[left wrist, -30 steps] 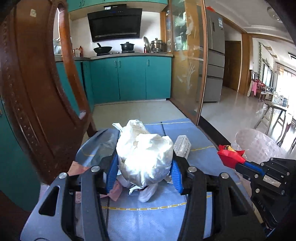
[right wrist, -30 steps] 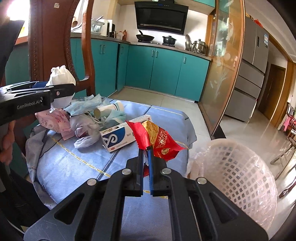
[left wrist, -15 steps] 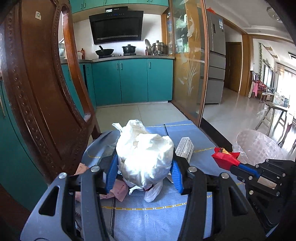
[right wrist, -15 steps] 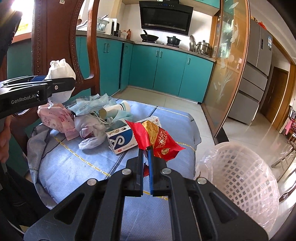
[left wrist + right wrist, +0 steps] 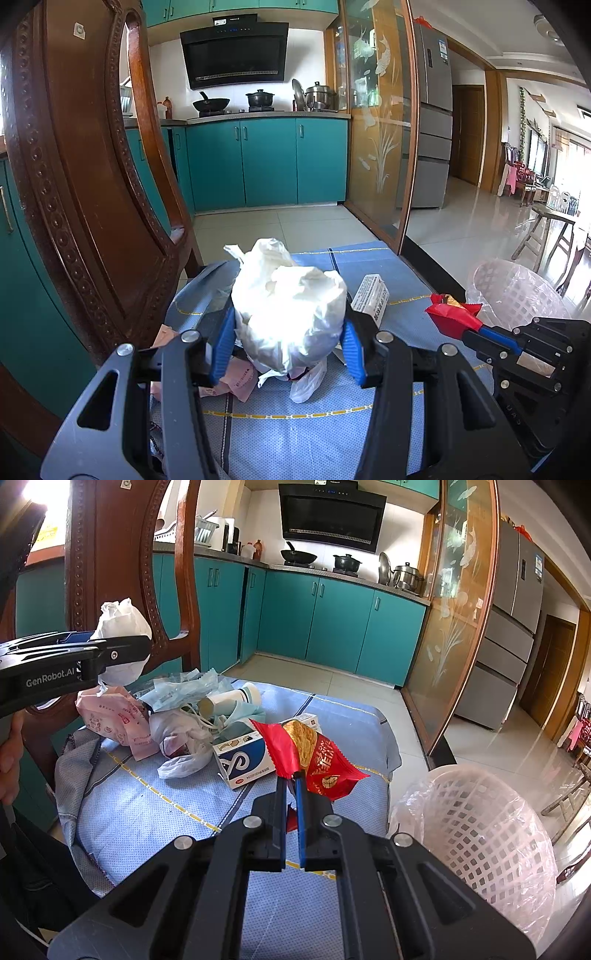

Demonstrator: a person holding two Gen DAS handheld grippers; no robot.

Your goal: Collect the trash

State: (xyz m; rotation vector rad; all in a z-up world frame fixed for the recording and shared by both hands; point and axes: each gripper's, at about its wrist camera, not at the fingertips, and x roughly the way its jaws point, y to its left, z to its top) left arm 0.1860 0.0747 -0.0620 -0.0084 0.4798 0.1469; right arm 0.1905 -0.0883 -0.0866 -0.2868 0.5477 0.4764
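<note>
My left gripper (image 5: 288, 347) is shut on a white crumpled plastic bag (image 5: 291, 310), held above the blue cloth; the same bag (image 5: 122, 638) shows at the left of the right wrist view. My right gripper (image 5: 291, 779) is shut on a red snack wrapper (image 5: 314, 757), lifted over the cloth's right part; the wrapper (image 5: 452, 314) also shows at the right of the left wrist view. A white mesh basket (image 5: 476, 834) lined with clear plastic stands on the floor to the right. More trash lies on the cloth: a pink packet (image 5: 114, 720), a blue-white box (image 5: 247, 757), face masks (image 5: 184, 690).
A carved wooden chair back (image 5: 74, 184) rises close on the left. The blue cloth (image 5: 155, 812) covers a low surface with floor beyond its far and right edges. Teal kitchen cabinets (image 5: 266, 162) and a glass-panelled door (image 5: 376, 129) stand behind. A person's hand (image 5: 9, 753) holds the left gripper.
The right gripper with the red wrapper has drifted slightly; both grips are the same, and the left gripper keeps the white bag in place.
</note>
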